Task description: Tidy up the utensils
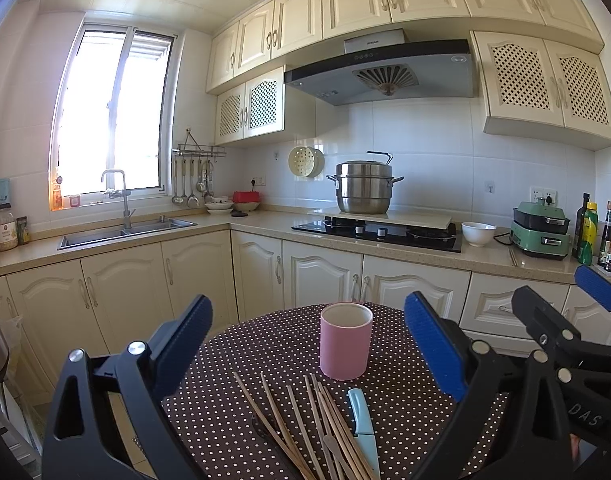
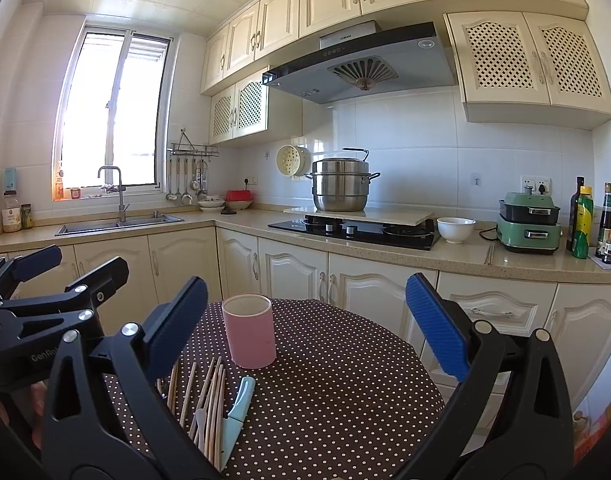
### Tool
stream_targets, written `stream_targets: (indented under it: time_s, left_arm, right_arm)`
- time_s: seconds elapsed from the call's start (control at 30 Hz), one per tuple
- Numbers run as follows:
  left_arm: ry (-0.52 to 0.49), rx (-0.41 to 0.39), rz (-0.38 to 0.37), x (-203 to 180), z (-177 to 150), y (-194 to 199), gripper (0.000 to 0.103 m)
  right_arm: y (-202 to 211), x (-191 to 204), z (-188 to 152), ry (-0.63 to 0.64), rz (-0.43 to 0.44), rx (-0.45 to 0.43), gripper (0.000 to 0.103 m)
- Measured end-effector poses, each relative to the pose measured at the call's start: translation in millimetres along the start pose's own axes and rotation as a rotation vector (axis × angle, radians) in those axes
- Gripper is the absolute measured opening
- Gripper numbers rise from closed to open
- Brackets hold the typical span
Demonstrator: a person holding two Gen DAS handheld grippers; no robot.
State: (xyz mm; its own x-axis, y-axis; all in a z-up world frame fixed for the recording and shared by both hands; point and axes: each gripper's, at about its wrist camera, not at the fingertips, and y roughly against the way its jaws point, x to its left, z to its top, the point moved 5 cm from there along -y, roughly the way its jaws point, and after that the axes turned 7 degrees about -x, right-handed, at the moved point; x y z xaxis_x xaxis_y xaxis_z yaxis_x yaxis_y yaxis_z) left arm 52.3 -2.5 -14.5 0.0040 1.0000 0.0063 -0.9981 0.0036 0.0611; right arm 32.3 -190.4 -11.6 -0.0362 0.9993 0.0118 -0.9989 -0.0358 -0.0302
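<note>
Left wrist view: we hold our left hand-held gripper (image 1: 307, 360) level above the desk (image 1: 405, 420), jaws spread wide and empty, as is our right hand-held gripper (image 2: 305, 336). Chopsticks (image 1: 305, 428) and a blue knife (image 1: 363, 428) lie before the upright pink cup (image 1: 345, 342).

Matt pink cup (image 1: 346, 342) — wooden chopsticks (image 1: 305, 428)
</note>
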Motion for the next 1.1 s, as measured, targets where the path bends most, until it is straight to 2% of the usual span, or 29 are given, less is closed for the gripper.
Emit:
stream_targets:
  time_s: [1.1]
  left_arm:
    - [0.004, 0.023, 0.019, 14, -3, -7, 0.095]
  right_arm:
    - [-8, 10, -1, 0.02, -0.015, 0.02, 0.097]
